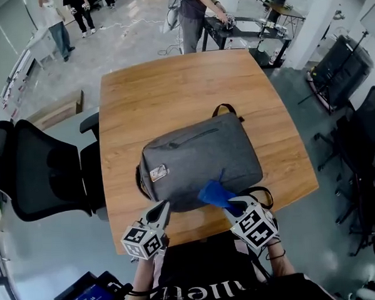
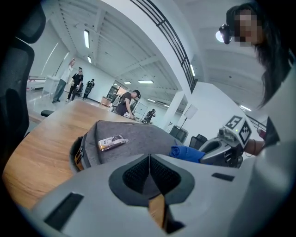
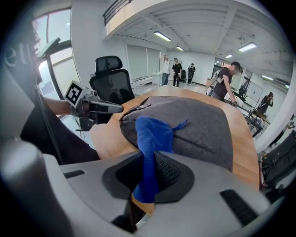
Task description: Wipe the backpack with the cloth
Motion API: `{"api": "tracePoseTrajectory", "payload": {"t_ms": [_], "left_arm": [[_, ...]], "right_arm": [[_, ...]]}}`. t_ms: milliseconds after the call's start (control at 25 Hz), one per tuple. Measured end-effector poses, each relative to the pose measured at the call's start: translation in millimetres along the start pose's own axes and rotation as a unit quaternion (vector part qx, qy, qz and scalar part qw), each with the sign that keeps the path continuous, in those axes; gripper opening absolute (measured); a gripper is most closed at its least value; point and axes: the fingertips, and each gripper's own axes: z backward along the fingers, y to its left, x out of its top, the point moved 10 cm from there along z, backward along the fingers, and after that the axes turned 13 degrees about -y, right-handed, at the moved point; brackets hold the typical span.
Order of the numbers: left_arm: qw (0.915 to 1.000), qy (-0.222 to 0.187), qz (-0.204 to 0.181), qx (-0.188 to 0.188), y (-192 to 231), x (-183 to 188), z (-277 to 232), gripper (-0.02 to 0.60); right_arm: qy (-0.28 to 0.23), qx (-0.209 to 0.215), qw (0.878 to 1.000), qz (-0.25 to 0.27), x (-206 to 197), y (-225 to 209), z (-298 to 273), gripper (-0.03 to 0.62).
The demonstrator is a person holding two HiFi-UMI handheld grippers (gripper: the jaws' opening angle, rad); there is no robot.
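On the wooden table [image 1: 171, 84], the grey backpack [image 1: 200, 161] lies flat, its handle pointing away from me. My right gripper [image 1: 236, 204] has its fingers clamped on the blue cloth [image 3: 150, 139], which sits at the backpack's near corner. My left gripper [image 1: 163, 208] hovers just beside the near edge, fingers pressed together, holding nothing.

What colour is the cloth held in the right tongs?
The cloth is blue, clearest in the right gripper view.
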Motion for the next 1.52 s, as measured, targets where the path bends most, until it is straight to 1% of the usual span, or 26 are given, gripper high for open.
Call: {"api": "tracePoseTrajectory", "payload": {"t_ms": [120, 200, 360, 480, 680, 840, 960, 1040, 1120, 1200, 1360, 1520], "left_arm": [[0.9999, 0.008, -0.001, -0.011, -4, -1, -5, 0.002], [0.9998, 0.01, -0.001, -0.014, -6, -1, -5, 0.002], [0.9999, 0.009, 0.001, -0.009, -8, -1, -3, 0.002], [1.0, 0.005, 0.002, 0.001, -7, -1, -1, 0.002], [0.9996, -0.012, 0.003, 0.027, -11, -1, 1, 0.002], [0.9986, -0.023, 0.005, 0.048, -26, -1, 0, 0.002], [0.9975, -0.029, 0.008, 0.064, -32, -4, -1, 0.002], [0.9968, -0.032, 0.01, 0.073, -35, -6, -1, 0.002], [0.9961, -0.034, 0.012, 0.081, -39, -8, -2, 0.002], [0.9955, -0.036, 0.014, 0.087, -42, -9, -3, 0.002], [0.9953, -0.035, 0.012, 0.09, -47, -7, -7, 0.002], [0.9961, -0.032, 0.01, 0.082, -49, -4, -15, 0.002]], "right_arm": [[0.005, -0.003, 1.0, -0.012, -7, 1, 4, 0.063], [0.0, -0.01, 1.0, -0.009, -3, -3, 9, 0.063], [-0.047, -0.043, 0.998, 0.008, 25, -28, 26, 0.063], [-0.079, -0.065, 0.994, 0.032, 53, -67, 31, 0.063], [-0.1, -0.097, 0.988, 0.066, 100, -146, 12, 0.063], [-0.087, -0.122, 0.985, 0.09, 128, -203, -16, 0.063], [-0.07, -0.127, 0.985, 0.093, 143, -236, -46, 0.063], [-0.051, -0.125, 0.987, 0.092, 144, -250, -64, 0.063], [-0.032, -0.119, 0.988, 0.095, 138, -254, -73, 0.063], [-0.026, -0.108, 0.989, 0.098, 128, -249, -72, 0.063], [-0.036, -0.08, 0.991, 0.097, 111, -228, -53, 0.063], [-0.042, -0.068, 0.992, 0.102, 88, -206, -24, 0.063]]}}
